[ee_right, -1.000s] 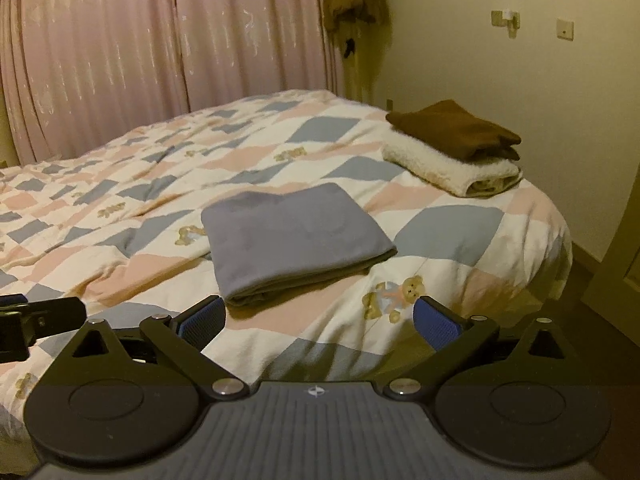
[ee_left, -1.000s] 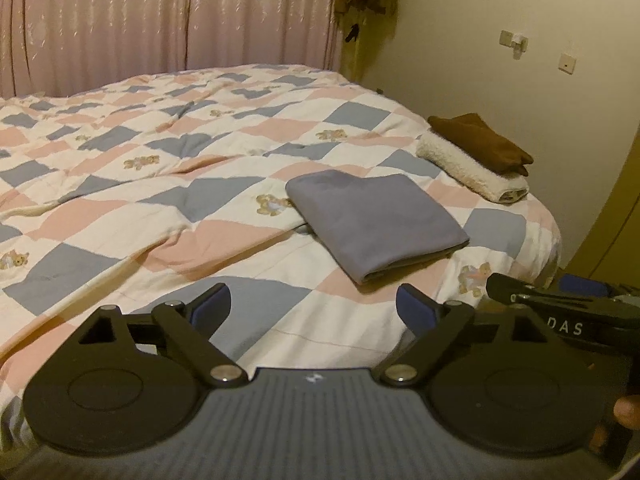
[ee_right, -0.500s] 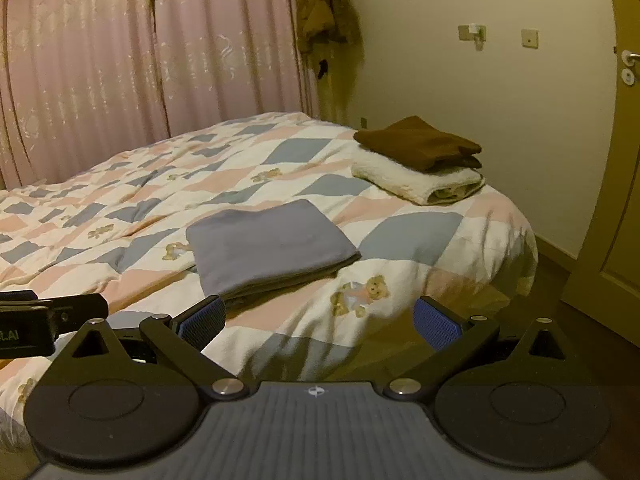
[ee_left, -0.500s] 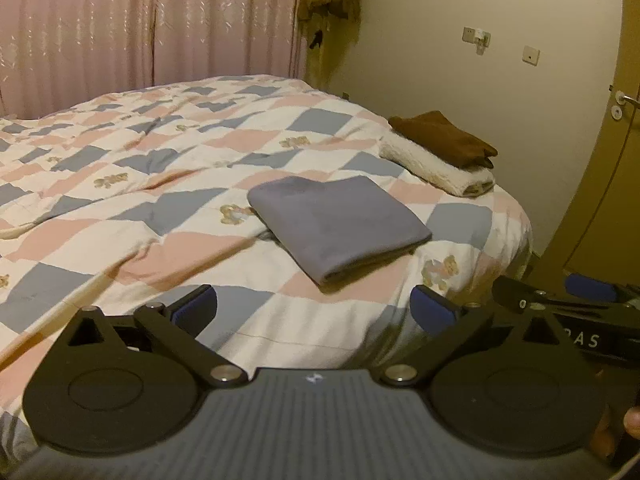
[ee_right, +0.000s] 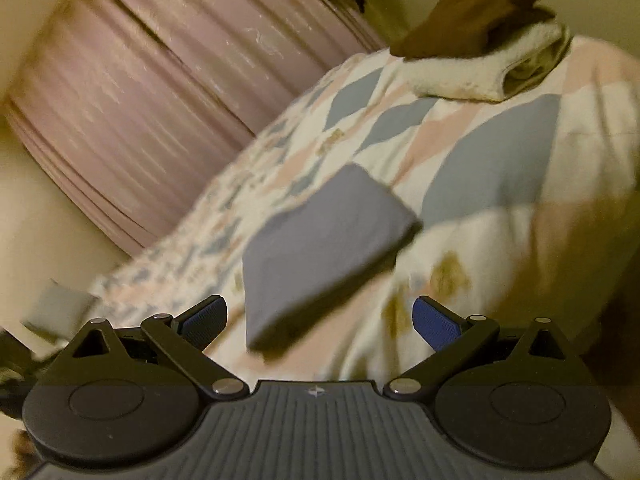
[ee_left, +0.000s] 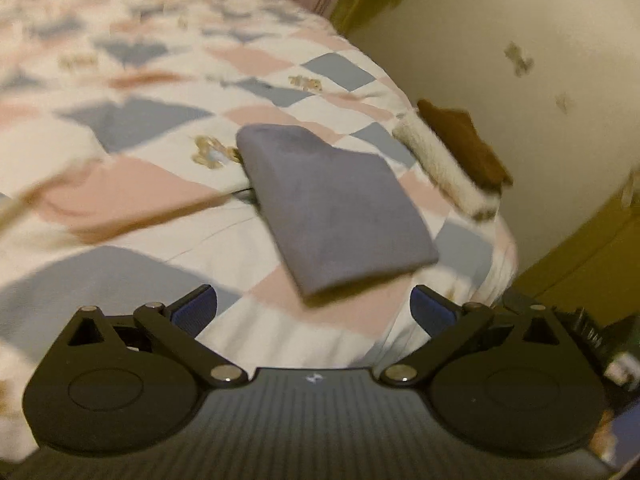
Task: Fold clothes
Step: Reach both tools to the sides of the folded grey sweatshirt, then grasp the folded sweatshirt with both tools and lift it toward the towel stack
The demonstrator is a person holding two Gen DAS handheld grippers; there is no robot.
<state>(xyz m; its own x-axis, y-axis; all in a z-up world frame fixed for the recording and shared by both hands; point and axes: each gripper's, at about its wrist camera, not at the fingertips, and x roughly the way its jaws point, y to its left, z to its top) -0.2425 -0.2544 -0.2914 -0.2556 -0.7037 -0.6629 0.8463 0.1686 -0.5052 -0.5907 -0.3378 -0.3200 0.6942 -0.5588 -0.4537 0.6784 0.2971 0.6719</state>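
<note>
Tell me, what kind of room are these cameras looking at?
Most likely a bedroom in a home. A bed with a patchwork quilt fills the view, pink curtains hang behind it, and folded laundry lies on top: a grey garment and a brown piece on a white towel.

Both views now blurred and tilted where they were sharp and level half a second ago: left gripper point(ee_left: 313, 309) has rolled so the bed point(ee_left: 132, 208) slopes down to the right, and right gripper point(ee_right: 320, 318) has rolled the other way, bed point(ee_right: 500, 168) and curtain point(ee_right: 160, 112) slanting up to the right. Grey cloth point(ee_left: 334, 210) fills more of each view and sits nearer the fingertips than before, so both grippers have come closer to it; in the right view the grey cloth point(ee_right: 320, 248) lies just ahead of the spread fingers. Brown cloth point(ee_right: 472, 20) on the white towel point(ee_right: 472, 76) has shifted to the right view's top edge.
</note>
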